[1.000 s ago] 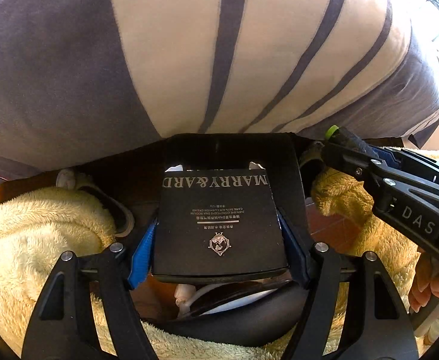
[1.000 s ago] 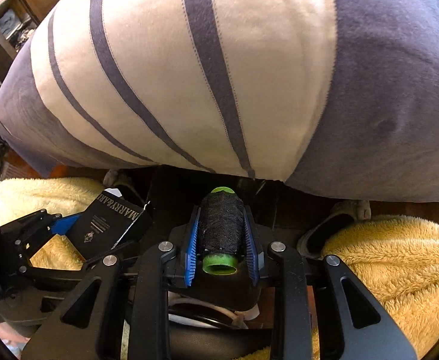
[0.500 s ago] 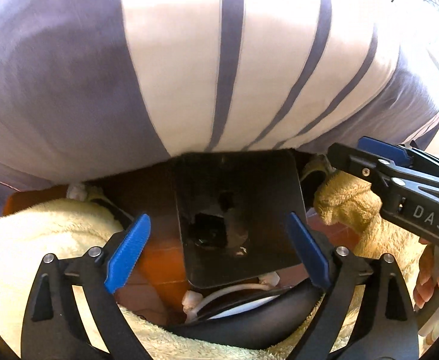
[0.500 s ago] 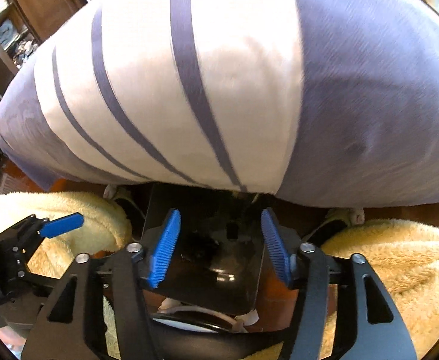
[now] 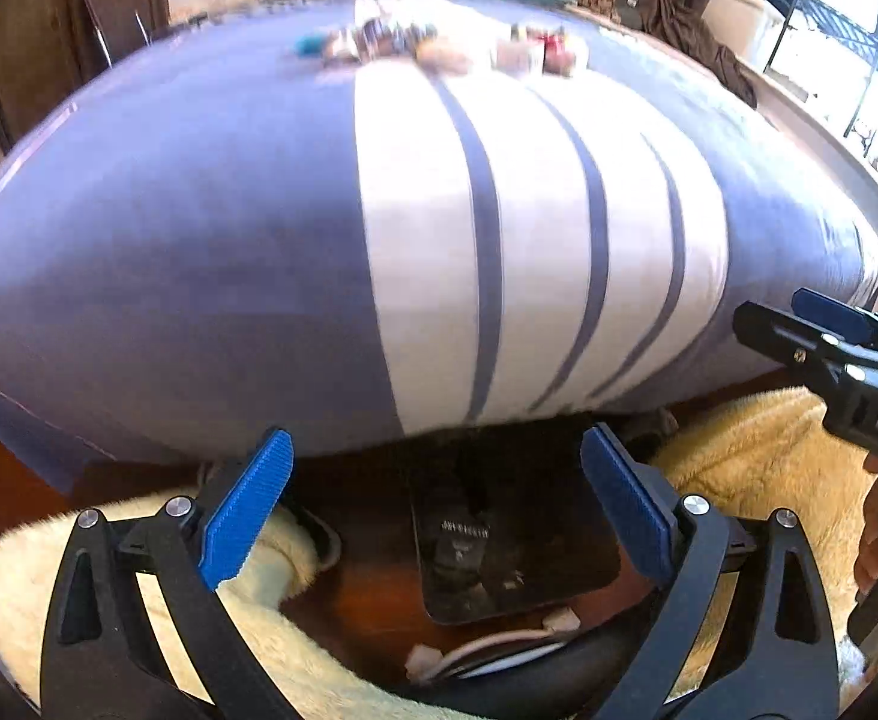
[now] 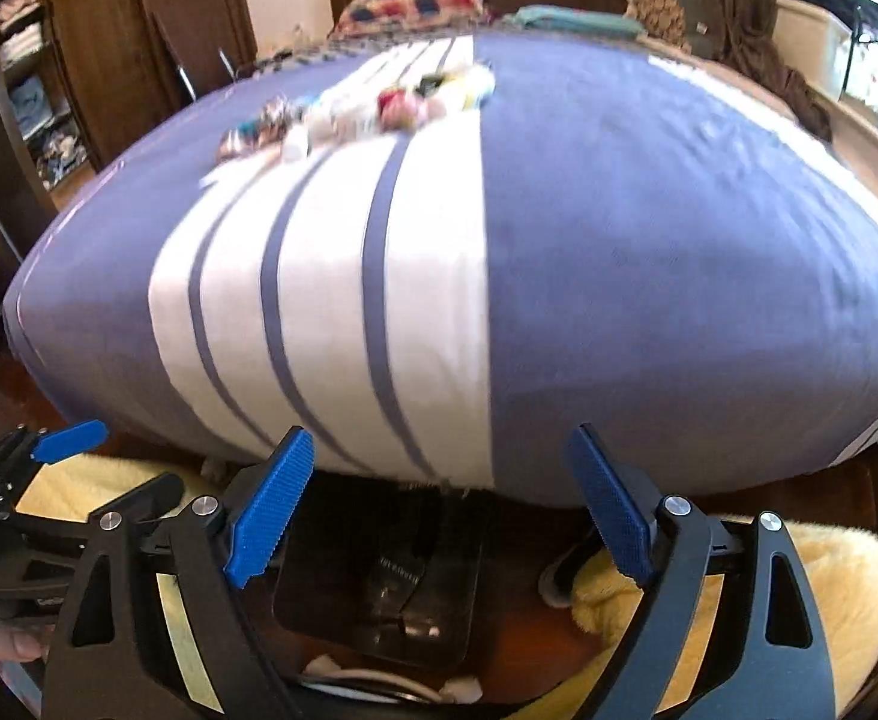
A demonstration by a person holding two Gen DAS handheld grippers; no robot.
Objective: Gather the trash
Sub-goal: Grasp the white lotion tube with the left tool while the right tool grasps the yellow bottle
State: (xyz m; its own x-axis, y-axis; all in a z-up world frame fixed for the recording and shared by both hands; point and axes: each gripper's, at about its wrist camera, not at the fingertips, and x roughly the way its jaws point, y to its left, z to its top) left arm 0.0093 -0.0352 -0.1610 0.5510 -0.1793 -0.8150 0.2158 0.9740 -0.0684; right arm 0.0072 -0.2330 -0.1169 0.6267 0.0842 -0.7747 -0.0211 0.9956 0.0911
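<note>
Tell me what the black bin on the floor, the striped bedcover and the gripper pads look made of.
Black bin: looks like hard plastic, glossy; light glints off its walls.
Striped bedcover: woven fabric, matte, soft folds at the hanging edge.
Left gripper pads: probably blue rubber or plastic, with a fine ribbed texture.

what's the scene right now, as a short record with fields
left gripper: open, jaws just widened, nothing between them
right gripper: open, jaws just widened, nothing between them
black square bin: on the floor below both grippers, dark items inside
bed with blue and white striped cover: behind the bin
small colourful items: scattered on the cover, blurred
</note>
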